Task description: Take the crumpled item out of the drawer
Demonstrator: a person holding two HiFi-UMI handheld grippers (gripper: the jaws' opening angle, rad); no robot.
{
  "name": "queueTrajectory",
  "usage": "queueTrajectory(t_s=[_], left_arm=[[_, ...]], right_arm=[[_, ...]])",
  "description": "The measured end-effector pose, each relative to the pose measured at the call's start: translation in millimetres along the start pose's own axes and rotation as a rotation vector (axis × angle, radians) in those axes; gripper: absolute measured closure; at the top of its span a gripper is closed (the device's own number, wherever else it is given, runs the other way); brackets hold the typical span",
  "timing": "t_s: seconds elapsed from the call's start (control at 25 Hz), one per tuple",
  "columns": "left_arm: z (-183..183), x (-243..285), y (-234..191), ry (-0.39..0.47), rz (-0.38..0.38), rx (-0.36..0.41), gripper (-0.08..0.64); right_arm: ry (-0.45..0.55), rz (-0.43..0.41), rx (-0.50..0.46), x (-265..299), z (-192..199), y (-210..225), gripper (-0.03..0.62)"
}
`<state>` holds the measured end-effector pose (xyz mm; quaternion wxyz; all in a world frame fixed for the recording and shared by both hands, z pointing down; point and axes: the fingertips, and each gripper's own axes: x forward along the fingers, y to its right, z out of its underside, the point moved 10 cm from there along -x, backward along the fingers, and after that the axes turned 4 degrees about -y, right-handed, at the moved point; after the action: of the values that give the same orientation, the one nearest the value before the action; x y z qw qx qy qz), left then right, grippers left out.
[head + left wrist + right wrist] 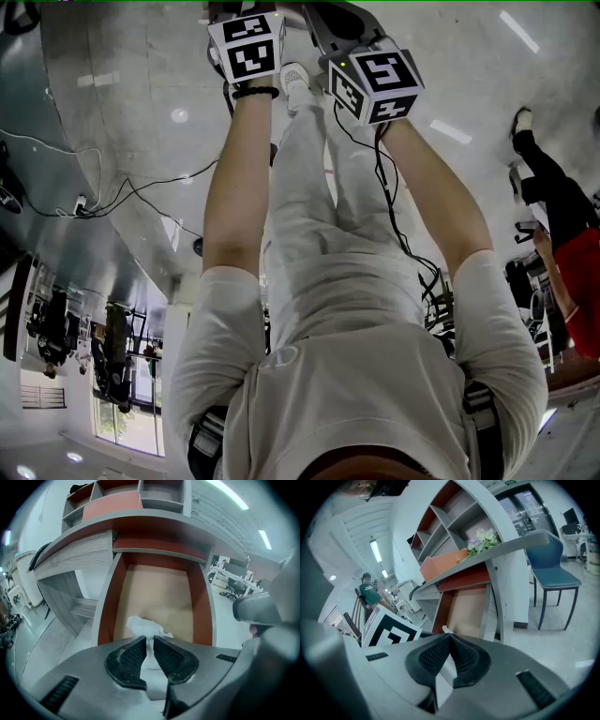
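In the left gripper view a crumpled white paper [143,626] lies near the front of an open drawer [107,606] with red-brown walls and a tan floor. My left gripper [150,638] points down into the drawer. Its jaws stand narrow, and the paper fills the gap between the black pads [129,658]. In its own view my right gripper [450,635] is shut with nothing in it and hangs beside the drawer [464,606]. The head view shows only both forearms and the marker cubes of the left [246,45] and right [375,82] grippers.
The drawer sits under a grey desk top [154,520] with open shelves above it. Flowers [485,540] stand on the desk. A blue chair [555,576] is to the right of the desk, and a person in green [370,592] stands far off.
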<state>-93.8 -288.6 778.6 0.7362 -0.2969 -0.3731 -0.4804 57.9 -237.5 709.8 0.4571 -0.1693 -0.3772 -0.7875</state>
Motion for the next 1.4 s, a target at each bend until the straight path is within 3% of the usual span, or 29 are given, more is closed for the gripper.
queueTrajectory(t_s=[0.4, 1.4], left_arm=[[-2.6, -1.0, -2.7, -0.007, -0.016, 0.001, 0.549], [-3.9, -19.2, -6.9, 0.036, -0.01, -0.026, 0.555]], right_arm=[[-0.007, 0.004, 0.004, 0.7, -1.1, -0.9, 0.591], [0.001, 0.004, -0.007, -8.9, -7.6, -5.1, 0.591]])
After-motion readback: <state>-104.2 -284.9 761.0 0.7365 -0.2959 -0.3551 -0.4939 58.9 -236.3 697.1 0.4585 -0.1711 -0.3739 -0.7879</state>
